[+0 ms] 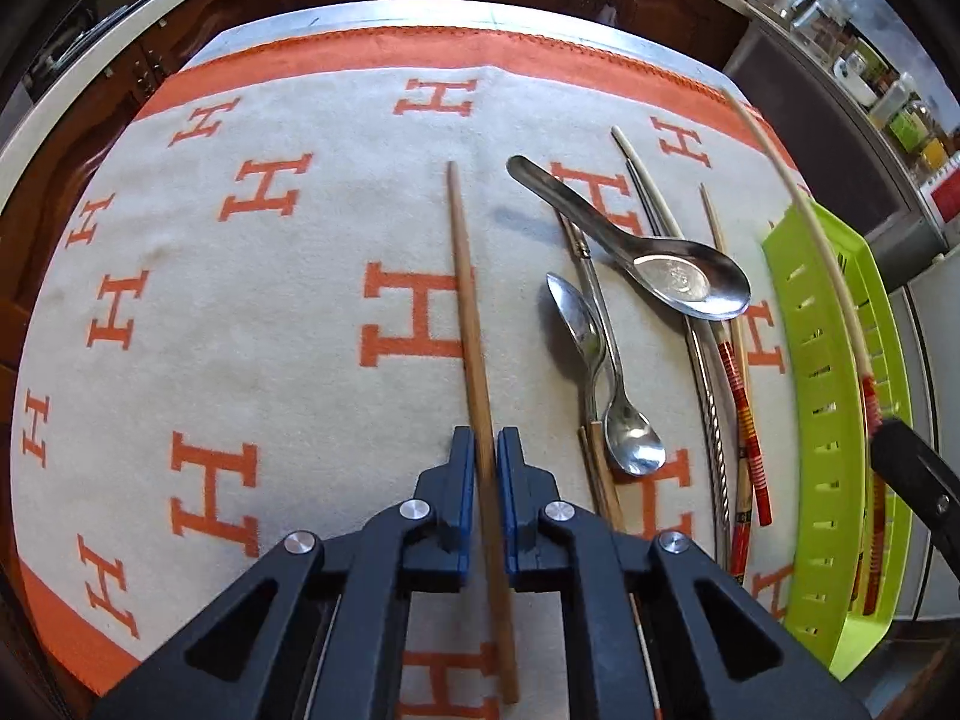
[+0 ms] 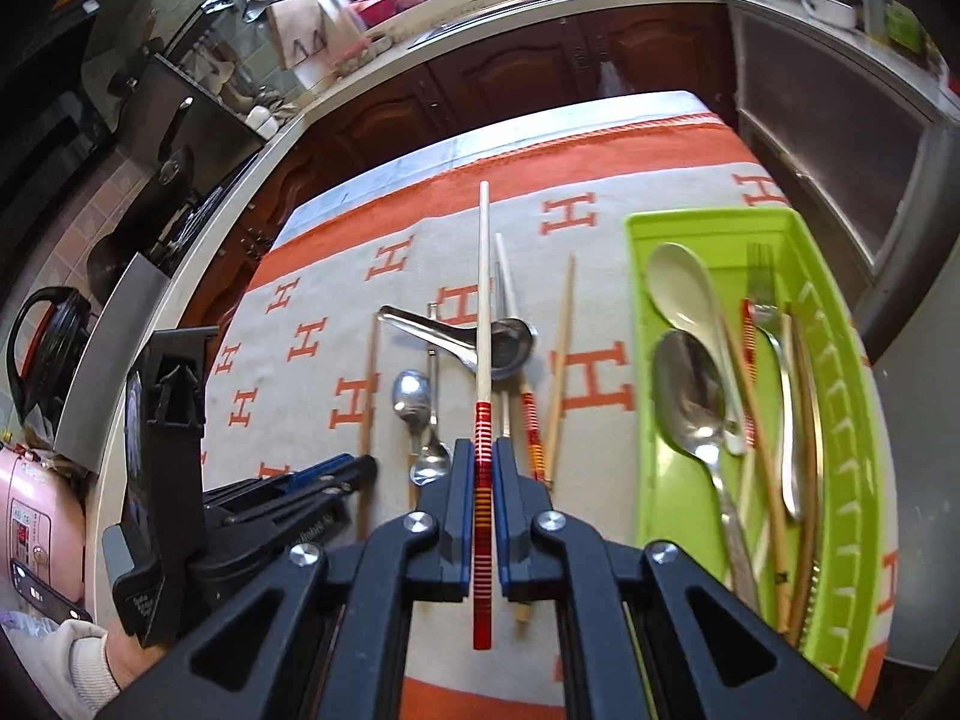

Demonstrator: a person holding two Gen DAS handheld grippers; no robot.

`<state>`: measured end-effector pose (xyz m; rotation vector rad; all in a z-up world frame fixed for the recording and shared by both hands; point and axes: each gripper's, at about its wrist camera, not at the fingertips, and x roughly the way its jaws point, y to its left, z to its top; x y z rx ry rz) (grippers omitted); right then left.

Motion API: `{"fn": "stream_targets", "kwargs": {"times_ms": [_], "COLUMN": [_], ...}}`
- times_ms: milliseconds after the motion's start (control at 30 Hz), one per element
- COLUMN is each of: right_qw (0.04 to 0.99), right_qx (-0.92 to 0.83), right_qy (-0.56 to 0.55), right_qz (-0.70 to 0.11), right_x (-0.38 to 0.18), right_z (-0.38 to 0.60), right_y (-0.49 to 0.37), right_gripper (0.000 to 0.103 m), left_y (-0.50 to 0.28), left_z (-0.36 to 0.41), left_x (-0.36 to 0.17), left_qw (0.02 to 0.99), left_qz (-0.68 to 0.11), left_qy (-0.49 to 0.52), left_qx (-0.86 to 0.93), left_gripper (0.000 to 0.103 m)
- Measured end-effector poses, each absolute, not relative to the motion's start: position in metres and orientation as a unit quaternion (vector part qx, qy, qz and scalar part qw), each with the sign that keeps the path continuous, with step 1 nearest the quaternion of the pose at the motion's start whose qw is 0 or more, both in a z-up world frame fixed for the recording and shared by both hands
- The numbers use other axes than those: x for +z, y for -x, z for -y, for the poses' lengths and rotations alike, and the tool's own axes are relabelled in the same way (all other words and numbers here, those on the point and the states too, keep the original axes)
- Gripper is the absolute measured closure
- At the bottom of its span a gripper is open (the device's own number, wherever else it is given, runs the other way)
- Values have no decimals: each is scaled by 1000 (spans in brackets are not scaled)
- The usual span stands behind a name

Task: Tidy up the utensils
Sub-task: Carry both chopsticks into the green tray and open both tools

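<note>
The left gripper [image 1: 486, 450] has its blue pads clenched on a plain brown wooden chopstick [image 1: 465, 300], a long tapered stick that runs straight up the cloth from the jaws. The right gripper [image 2: 485, 468] is clamped on a cream chopstick with a glossy red-and-orange banded handle [image 2: 483, 312]; that stick sits above the cloth, its pale tip pointing away from the camera.

The landmark is the lime-green plastic tray [image 2: 645, 432], a long rectangle with slotted walls. Inside it lie a cream ceramic-looking spoon [image 2: 681, 288], a polished metal spoon [image 2: 687, 396], a fork [image 2: 762, 288] and several sticks. Left of the tray, on the woven cream cloth with orange H marks [image 1: 240, 300], rest a wide, deep steel soup spoon [image 1: 678, 270], a smaller shiny teaspoon [image 1: 630, 438], a twisted metal chopstick [image 1: 711, 420], another red-banded chopstick [image 1: 744, 420] and a thin pale wooden one [image 2: 561, 372]. The soup spoon lies across the metal stick.
</note>
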<state>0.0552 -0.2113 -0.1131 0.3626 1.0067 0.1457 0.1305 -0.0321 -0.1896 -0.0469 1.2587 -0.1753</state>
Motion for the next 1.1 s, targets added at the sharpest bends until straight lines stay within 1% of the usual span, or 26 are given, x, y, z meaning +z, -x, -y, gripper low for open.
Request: {"fn": "stream_targets", "kwargs": {"times_ms": [133, 267, 400, 500, 567, 667, 833, 867, 900, 933, 967, 1033, 1100], "right_qw": [861, 865, 861, 857, 852, 843, 836, 833, 832, 832, 832, 830, 829], "right_qx": [45, 16, -20, -43, -53, -62, -58, -57, -58, -56, -53, -49, -47], "right_qy": [-184, -189, -194, -193, -192, -194, -179, -174, -170, -171, -174, -188, -191], "right_qz": [-471, -464, -469, -476, -483, -498, -516, -522, -525, -525, -525, -523, -523], "right_x": [-105, -96, -98, -103, -109, -120, -131, -132, -132, -133, -133, -133, -133], "right_z": [233, 256, 280, 294, 301, 309, 315, 315, 316, 317, 319, 326, 328], "right_y": [-43, -30, -16, -6, -2, -2, -5, -5, -5, -5, -5, -5, -6], "right_gripper": [98, 98, 98, 98, 98, 98, 97, 96, 96, 96, 96, 96, 96], "left_y": [-129, -126, -121, -116, -110, -104, -95, -96, -96, -96, -96, -97, -98], "left_z": [27, 31, 63, 101, 127, 168, 205, 207, 210, 211, 212, 211, 208], "left_x": [-178, -143, -104, -90, -91, -109, -135, -139, -141, -142, -142, -140, -136], "left_qw": [799, 801, 793, 778, 761, 730, 709, 706, 704, 704, 706, 711, 720], "left_qz": [-594, -584, -575, -579, -591, -620, -642, -646, -648, -648, -646, -641, -632], "left_qy": [48, 56, 58, 55, 50, 38, 21, 19, 14, 8, 3, -6, -14], "left_qx": [-84, -120, -192, -240, -264, -285, -290, -291, -291, -289, -289, -287, -287], "left_gripper": [99, 99, 99, 99, 99, 99, 98, 97, 94, 89, 88, 80, 78]}}
